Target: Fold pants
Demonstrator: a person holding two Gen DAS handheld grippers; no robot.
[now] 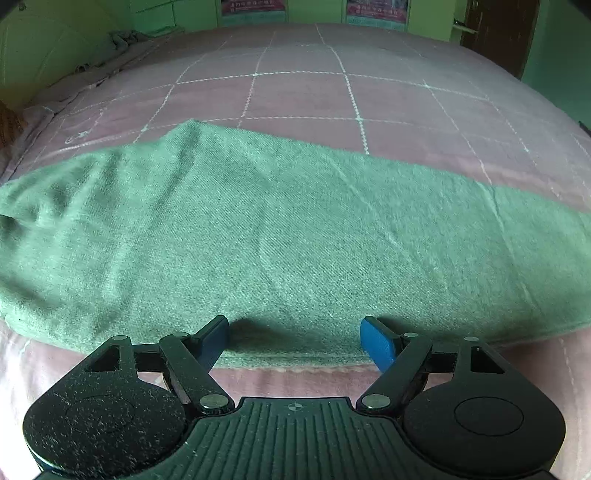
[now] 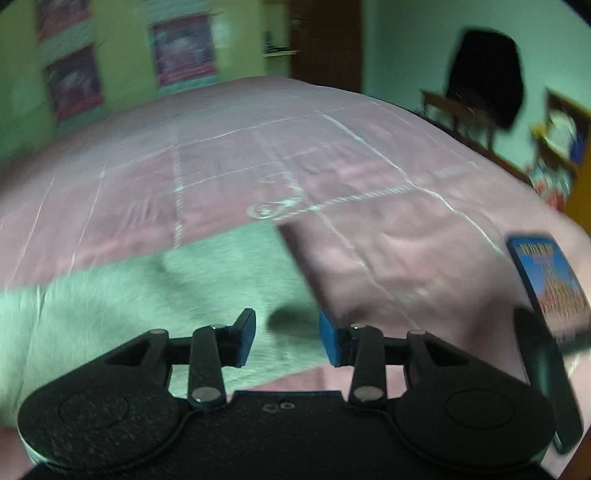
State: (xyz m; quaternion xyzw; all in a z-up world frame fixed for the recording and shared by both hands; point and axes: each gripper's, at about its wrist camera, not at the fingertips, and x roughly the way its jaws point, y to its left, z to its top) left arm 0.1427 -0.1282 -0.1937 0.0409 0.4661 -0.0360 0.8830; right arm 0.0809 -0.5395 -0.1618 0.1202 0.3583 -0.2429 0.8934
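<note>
green pants [image 1: 295,229] lie flat just ahead of left gripper [image 1: 295,341] and right gripper [image 2: 287,339], both apart, empty.

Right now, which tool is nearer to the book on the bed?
Right. The right tool hovers over the pants' end, the book just beside it. The left tool's view shows no book.

**Open claw over green pants**

My left gripper [image 1: 295,341] hangs over the near edge of the green pants [image 1: 288,229], its 2 blue pads [image 1: 376,343] spread wide with nothing pinched between them. The pants lie flat as 1 long band across the pink bedspread [image 1: 314,88], which is crossed by pale stitched grid lines. At the far left, crumpled cloth [image 1: 122,40] sits by the green wall. A dark wooden door [image 1: 498,33] stands at the far right.
</note>
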